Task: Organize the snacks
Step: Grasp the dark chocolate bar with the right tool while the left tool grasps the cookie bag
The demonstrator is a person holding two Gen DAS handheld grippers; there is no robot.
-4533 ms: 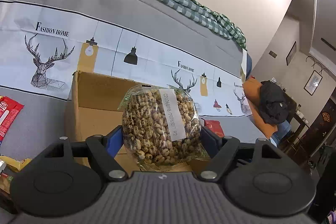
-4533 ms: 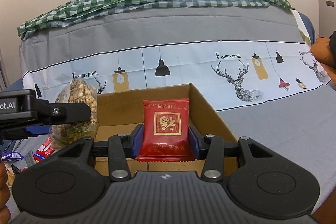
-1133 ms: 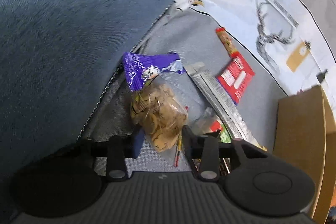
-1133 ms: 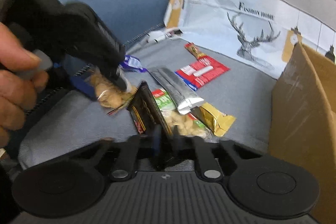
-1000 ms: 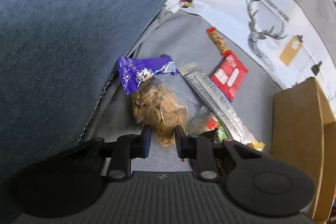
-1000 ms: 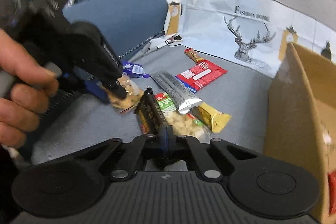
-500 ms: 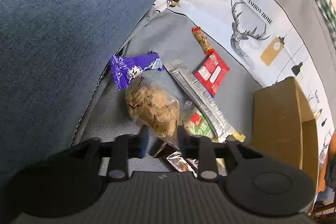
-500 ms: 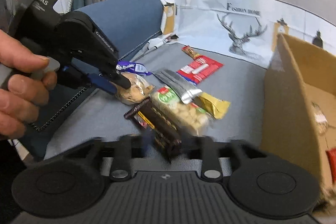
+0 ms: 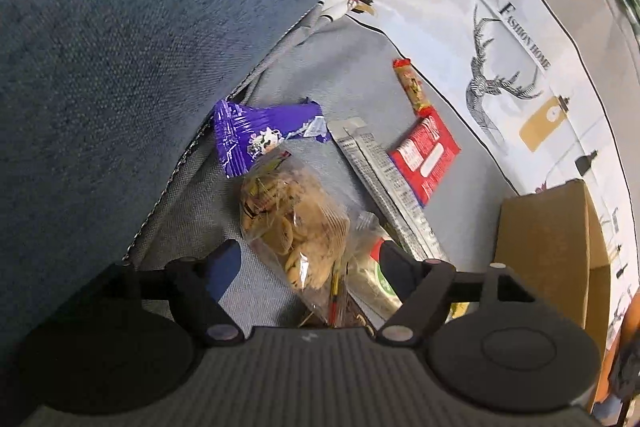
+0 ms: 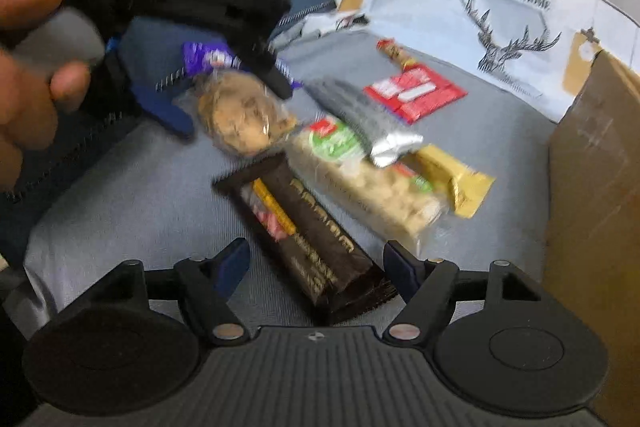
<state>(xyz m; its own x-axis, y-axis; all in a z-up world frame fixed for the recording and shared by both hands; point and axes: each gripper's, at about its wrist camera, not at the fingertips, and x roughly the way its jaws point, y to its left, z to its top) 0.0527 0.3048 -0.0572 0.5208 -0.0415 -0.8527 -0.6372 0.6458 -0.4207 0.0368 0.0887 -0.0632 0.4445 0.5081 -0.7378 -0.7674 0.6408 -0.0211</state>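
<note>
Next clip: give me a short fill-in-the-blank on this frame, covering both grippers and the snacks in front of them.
1. The left gripper has its jaws ____ on either side of the clear bag of crackers.
2. Between the fingers of the open right gripper lies a long ____ bar.
3. The packet just beyond the cracker bag is ____ in colour.
4. The brown container at the right edge is a ____ box.

Missing words: open; dark brown; purple; cardboard
</note>
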